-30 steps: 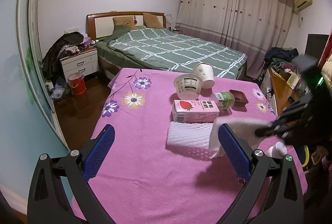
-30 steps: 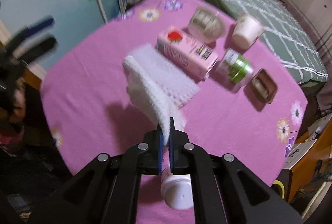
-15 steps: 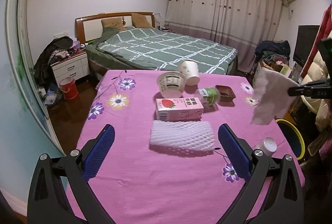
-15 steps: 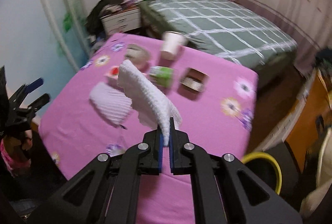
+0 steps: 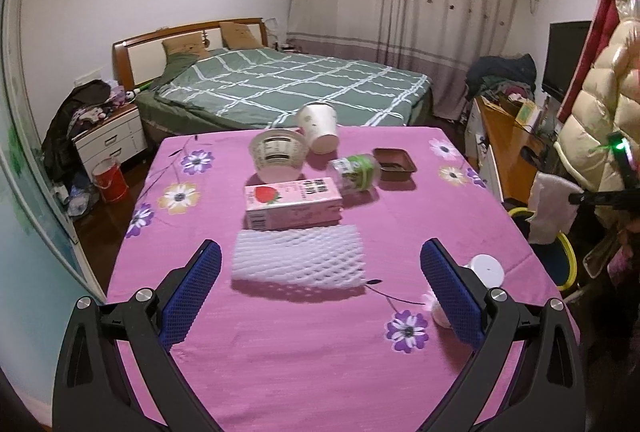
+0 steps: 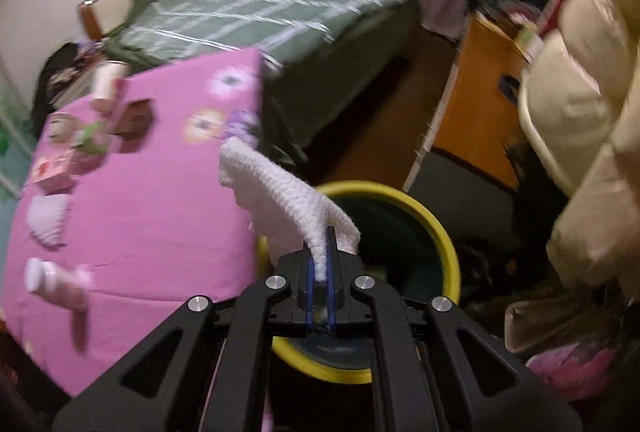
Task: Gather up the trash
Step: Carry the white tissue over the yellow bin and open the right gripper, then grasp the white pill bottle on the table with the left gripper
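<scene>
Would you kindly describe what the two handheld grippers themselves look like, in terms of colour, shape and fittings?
Both grippers are black, built of flat angular arms with triangular cut-outs, joined by round silver bolts. The left gripper has long fingers faced with blue dimpled pads. The right gripper has the same black frame and thin blue pads. Seen from the left wrist camera, its body carries a small green light. No cables or sleeves are visible.

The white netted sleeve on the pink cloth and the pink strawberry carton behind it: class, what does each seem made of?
White netted sleeve: probably soft foam mesh; matte, with a diamond lattice of holes. Pink strawberry carton: likely coated paperboard; flat printed faces, sharp folded edges, slight sheen.
</scene>
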{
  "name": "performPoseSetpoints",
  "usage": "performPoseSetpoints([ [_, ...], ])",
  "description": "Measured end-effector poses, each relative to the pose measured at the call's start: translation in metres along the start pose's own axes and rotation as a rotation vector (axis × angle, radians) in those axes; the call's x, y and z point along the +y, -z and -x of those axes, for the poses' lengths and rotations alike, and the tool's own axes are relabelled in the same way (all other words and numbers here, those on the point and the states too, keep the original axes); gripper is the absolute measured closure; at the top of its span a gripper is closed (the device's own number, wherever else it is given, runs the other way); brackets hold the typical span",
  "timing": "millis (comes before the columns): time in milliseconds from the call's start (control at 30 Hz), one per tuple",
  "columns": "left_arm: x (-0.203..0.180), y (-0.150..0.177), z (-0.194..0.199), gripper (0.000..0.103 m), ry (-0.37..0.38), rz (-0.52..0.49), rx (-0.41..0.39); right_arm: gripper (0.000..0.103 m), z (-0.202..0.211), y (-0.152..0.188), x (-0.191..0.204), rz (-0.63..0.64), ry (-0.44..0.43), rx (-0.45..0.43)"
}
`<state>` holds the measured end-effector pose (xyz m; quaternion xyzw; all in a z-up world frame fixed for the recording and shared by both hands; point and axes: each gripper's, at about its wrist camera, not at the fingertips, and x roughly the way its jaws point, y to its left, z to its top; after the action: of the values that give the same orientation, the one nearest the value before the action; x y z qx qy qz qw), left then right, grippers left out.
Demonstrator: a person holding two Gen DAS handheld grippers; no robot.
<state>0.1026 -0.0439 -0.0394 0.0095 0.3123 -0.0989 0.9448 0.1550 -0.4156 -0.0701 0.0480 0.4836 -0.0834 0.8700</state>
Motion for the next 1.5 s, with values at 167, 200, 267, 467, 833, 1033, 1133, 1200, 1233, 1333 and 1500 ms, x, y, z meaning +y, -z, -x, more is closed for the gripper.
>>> performPoseSetpoints([
  [167,-0.012,-0.003,0.0,0.005,0.013,-0.023,0.005,0.098,-0.043,0.014,-0.037,-0.078,0.044,0.073],
  [200,-0.014,-0.003,0.0,0.005,0.015,-0.027,0.006,0.098,-0.048,0.016,-0.042,-0.088,0.047,0.084],
  [267,-0.017,-0.003,0.0,0.005,0.018,-0.035,0.008,0.098,-0.061,0.02,-0.051,-0.107,0.057,0.107],
  [467,-0.026,-0.003,-0.005,0.005,0.034,-0.049,0.022,0.083,-0.074,0.025,-0.058,-0.138,0.063,0.128],
  [833,-0.04,0.002,-0.003,0.005,0.102,-0.063,0.034,0.073,-0.066,0.025,-0.052,-0.125,0.071,0.104],
  [1033,-0.085,0.026,-0.012,0.005,0.258,-0.174,0.111,0.072,-0.064,0.027,-0.047,-0.119,0.058,0.097],
  [1133,-0.104,0.037,-0.029,0.005,0.285,-0.213,0.161,0.072,-0.061,0.028,-0.044,-0.111,0.05,0.093],
  [1200,-0.114,0.042,-0.041,0.005,0.298,-0.231,0.181,0.072,-0.058,0.029,-0.042,-0.104,0.048,0.087],
  [1233,-0.117,0.044,-0.046,0.005,0.301,-0.236,0.187,0.072,-0.057,0.029,-0.041,-0.103,0.047,0.085],
  [1333,-0.124,0.047,-0.065,0.005,0.296,-0.238,0.21,0.072,-0.054,0.031,-0.041,-0.102,0.043,0.078],
  [1500,-0.131,0.052,-0.082,0.011,0.269,-0.254,0.222,0.072,-0.056,0.034,-0.039,-0.096,0.034,0.08],
])
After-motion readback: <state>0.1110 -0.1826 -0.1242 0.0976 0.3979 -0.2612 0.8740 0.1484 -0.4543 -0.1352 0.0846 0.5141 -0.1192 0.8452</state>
